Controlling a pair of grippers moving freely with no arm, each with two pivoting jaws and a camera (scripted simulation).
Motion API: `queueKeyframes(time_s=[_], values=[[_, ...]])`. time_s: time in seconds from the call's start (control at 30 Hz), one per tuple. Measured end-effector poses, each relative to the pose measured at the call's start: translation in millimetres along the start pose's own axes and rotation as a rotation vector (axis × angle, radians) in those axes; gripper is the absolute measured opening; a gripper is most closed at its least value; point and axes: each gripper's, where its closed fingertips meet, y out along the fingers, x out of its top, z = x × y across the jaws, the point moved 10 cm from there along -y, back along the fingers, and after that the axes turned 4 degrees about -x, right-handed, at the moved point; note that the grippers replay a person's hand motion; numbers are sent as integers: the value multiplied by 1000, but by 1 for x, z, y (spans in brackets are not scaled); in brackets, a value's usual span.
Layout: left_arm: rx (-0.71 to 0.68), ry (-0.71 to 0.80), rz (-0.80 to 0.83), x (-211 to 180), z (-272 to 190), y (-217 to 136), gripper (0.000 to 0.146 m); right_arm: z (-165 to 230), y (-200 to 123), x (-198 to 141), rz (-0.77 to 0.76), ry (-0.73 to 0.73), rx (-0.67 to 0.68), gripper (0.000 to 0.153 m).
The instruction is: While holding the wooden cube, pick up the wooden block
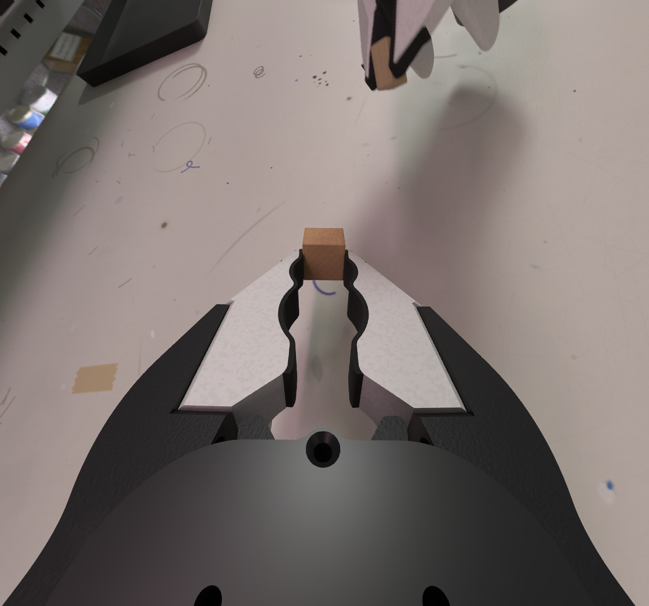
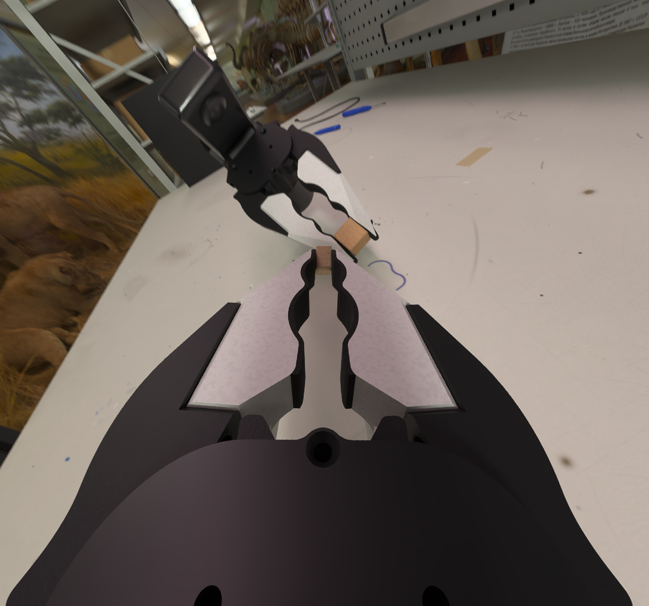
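In the left wrist view my left gripper (image 1: 323, 264) is shut on the wooden cube (image 1: 323, 253), which it holds at its fingertips above the white table (image 1: 456, 273). My right gripper (image 1: 384, 74) shows at the top right of that view, shut on the narrower wooden block (image 1: 383, 62) and raised, with its shadow on the table. In the right wrist view the right gripper (image 2: 323, 266) pinches the wooden block (image 2: 323, 259) at its tips. The left gripper (image 2: 354, 243) is just beyond it, holding the cube (image 2: 352, 235) close to the block.
A black tray (image 1: 151, 20) lies at the far left. Tape patches (image 1: 94, 377) and pen scribbles mark the table. Blue pens (image 2: 358, 111) and a dark cable (image 2: 330, 108) lie near the pegboard shelving (image 2: 386, 9). The table edge (image 2: 133, 238) runs along the left.
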Motion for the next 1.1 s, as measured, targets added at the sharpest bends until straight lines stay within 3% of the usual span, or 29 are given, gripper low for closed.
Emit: queueKeyframes(time_s=[0.4, 1.1], values=[[44, 86, 17, -2, -10, -2, 21, 13, 1, -1, -21, -117, -22, 8], [4, 41, 1, -2, 2, 0, 21, -1, -7, 3, -97, -2, 50, 8]])
